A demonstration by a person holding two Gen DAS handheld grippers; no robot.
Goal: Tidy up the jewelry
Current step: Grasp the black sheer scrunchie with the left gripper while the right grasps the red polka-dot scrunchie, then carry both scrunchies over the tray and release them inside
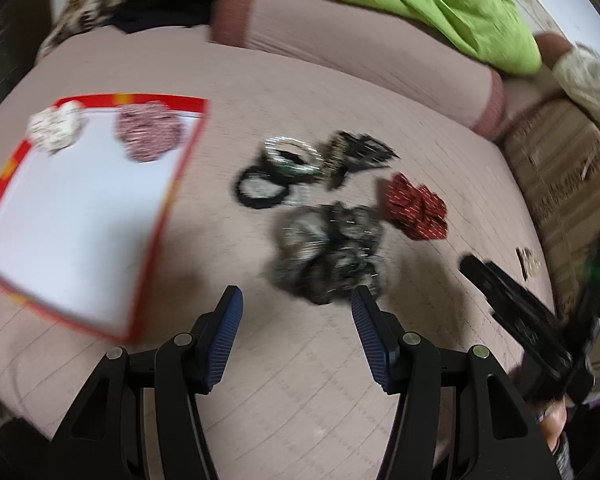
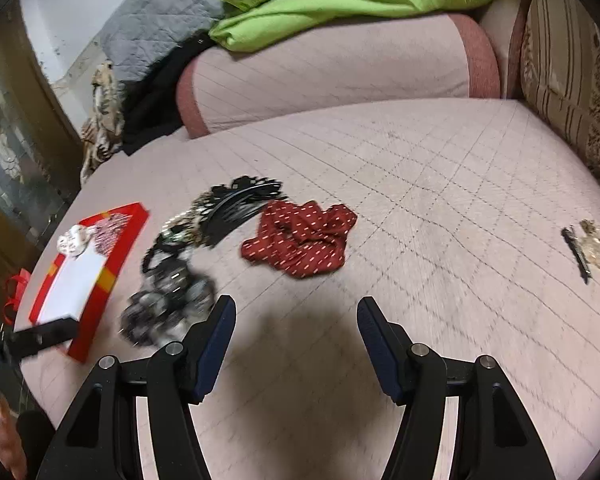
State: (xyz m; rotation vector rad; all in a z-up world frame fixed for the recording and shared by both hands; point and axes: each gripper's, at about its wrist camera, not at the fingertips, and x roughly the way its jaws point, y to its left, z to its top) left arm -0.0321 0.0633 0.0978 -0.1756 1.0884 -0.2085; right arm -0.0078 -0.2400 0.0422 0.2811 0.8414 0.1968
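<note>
**Ana:** Left claw is spread wide with nothing between its blue pads, and it hangs just in front of the grey-black scrunchie. Right claw is spread and empty too, over bare quilted cushion.

**Ben:** So which piece would you go for?

**Ana:** That grey-black scrunchie looks like the one in hand for the left. It lies at the near edge of the heap, with the black hair tie and the beaded bangles behind it, and the black hair clip further back. The red dotted scrunchie sits just to the right of the heap.

**Ben:** And where does it go?

**Ana:** Probably the red-rimmed box on the left, which already holds a white scrunchie and a pink one along its far edge. The rest of its white floor is free.

**Ben:** Any tips for the grasp?

**Ana:** Come down with one pad on each side of a single fold of fabric, on the near side, away from the hair tie, so nothing gets dragged along. It is soft and should squash easily, so a full squeeze seems fine. The left view is blurred, so I cannot tell whether it touches its neighbours.

**Ben:** And the right?

**Ana:** It could take the red one, or the small hair pin and gold trinket lying well apart on the far right.
</note>
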